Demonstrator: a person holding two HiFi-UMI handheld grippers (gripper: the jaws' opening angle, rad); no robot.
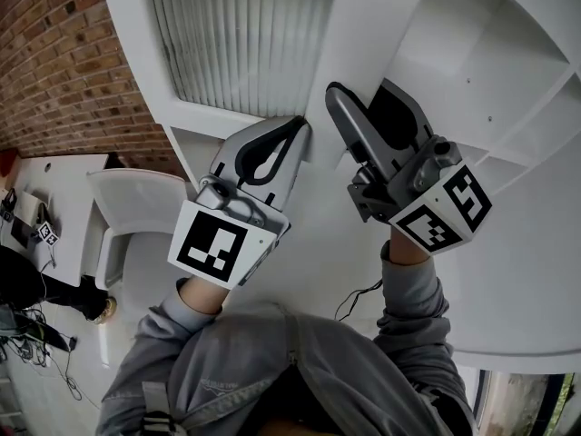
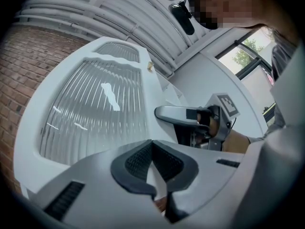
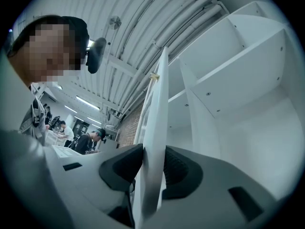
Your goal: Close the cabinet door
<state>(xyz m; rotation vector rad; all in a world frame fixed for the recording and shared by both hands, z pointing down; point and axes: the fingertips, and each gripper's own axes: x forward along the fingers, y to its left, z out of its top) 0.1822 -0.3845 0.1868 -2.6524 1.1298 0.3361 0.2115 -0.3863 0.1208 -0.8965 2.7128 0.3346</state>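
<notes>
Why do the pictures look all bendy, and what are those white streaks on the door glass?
Left gripper view: wide lens bends everything, dark corners; streaks on the door glass are glare. Right gripper view: door edge blurs close up. Head view: shelves curve.

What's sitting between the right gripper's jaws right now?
The door edge: the right gripper view shows it standing between the jaws of the right gripper, which are opening.
</notes>
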